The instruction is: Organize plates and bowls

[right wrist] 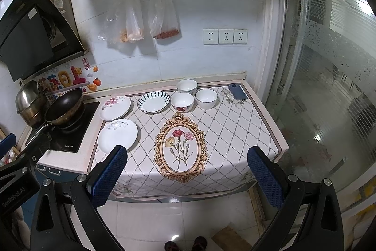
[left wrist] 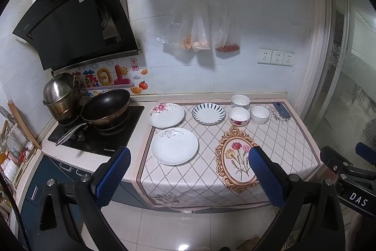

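Left wrist view: three plates, pink-floral (left wrist: 166, 115), blue-striped (left wrist: 208, 113), plain white (left wrist: 174, 145), and three white bowls (left wrist: 239, 116) are being displayed on the surface (left wrist: 282, 145); both claws, left (left wrist: 189, 177) and right (right wrist: 187, 177), are being held wide apart, empty.

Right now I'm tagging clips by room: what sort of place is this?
A home kitchen, most likely: a wok sits on a stove under a range hood, with plates and bowls on the counter beside it.

Three plates (left wrist: 174, 145), three bowls (left wrist: 239, 116), one phone (left wrist: 282, 110), two pans (left wrist: 105, 107), three hanging bags (left wrist: 199, 25).
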The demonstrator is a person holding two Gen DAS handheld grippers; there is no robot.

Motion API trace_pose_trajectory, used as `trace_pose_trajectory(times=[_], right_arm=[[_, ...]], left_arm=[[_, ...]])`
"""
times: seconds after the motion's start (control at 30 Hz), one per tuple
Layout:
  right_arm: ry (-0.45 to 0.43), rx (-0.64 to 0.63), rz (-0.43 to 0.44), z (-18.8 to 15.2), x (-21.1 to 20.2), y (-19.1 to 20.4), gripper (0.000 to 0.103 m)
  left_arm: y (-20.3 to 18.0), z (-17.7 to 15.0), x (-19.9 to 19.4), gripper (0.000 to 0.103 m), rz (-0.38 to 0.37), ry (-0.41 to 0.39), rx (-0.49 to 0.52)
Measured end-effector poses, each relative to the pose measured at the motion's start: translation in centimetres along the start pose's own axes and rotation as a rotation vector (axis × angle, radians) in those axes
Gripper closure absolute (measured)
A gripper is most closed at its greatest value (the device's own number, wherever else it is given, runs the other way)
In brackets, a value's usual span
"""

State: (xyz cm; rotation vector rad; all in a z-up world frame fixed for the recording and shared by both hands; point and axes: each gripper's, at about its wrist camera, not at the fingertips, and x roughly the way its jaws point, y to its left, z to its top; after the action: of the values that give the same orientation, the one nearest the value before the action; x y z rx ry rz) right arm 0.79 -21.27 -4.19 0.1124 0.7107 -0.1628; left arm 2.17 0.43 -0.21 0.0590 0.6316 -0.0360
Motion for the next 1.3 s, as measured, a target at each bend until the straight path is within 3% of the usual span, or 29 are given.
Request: trace_pose_trajectory(times=[0.17,0.27,0.37,0.47,0.73,1.0,1.07,1.17,1.3], right_arm=[[-0.019,0.026,-0.007,0.1,0.4,0.3,0.0],[-0.082,0.063,0.035,-0.1,1.2,0.3,0.0],[-0.019,0.086,0.063,-0.2,4.0,0.7,0.0],[0.086,0.129,0.147,-0.4,8.2,1.0,0.0],[0.337,0.133,0.342,-2.1,24.0,5.2,0.0],[0.555,0.096,0.527,-2.9,42.0,11.6,0.005],[0.6,0.081,0.541,-2.9,45.8,13.0,0.006],[0.672,0.077,0.553,-3.1,51.2,14.7,0.014],[0.747,0.091,0.564,-3.4,57.2,16.1,0.024]], left_arm=[[1.5,0.4,1.4,0.0,-0.026,-0.002,-0.008],[2.8,0.5,3.4,0.0,-0.017,0.007,-0.015],[5.0,0.0,7.4,0.0,0.006,0.056,-0.04],[7.0,-0.8,12.6,0.0,0.035,0.151,-0.066],[12.4,-4.7,27.9,0.009,0.038,0.47,-0.237],[16.5,-6.9,40.0,0.01,0.046,0.628,-0.382],[17.4,-7.0,42.2,0.011,0.033,0.653,-0.411],[18.3,-7.0,45.6,0.022,0.028,0.692,-0.431],[18.7,-7.4,49.7,0.046,0.021,0.751,-0.425]])
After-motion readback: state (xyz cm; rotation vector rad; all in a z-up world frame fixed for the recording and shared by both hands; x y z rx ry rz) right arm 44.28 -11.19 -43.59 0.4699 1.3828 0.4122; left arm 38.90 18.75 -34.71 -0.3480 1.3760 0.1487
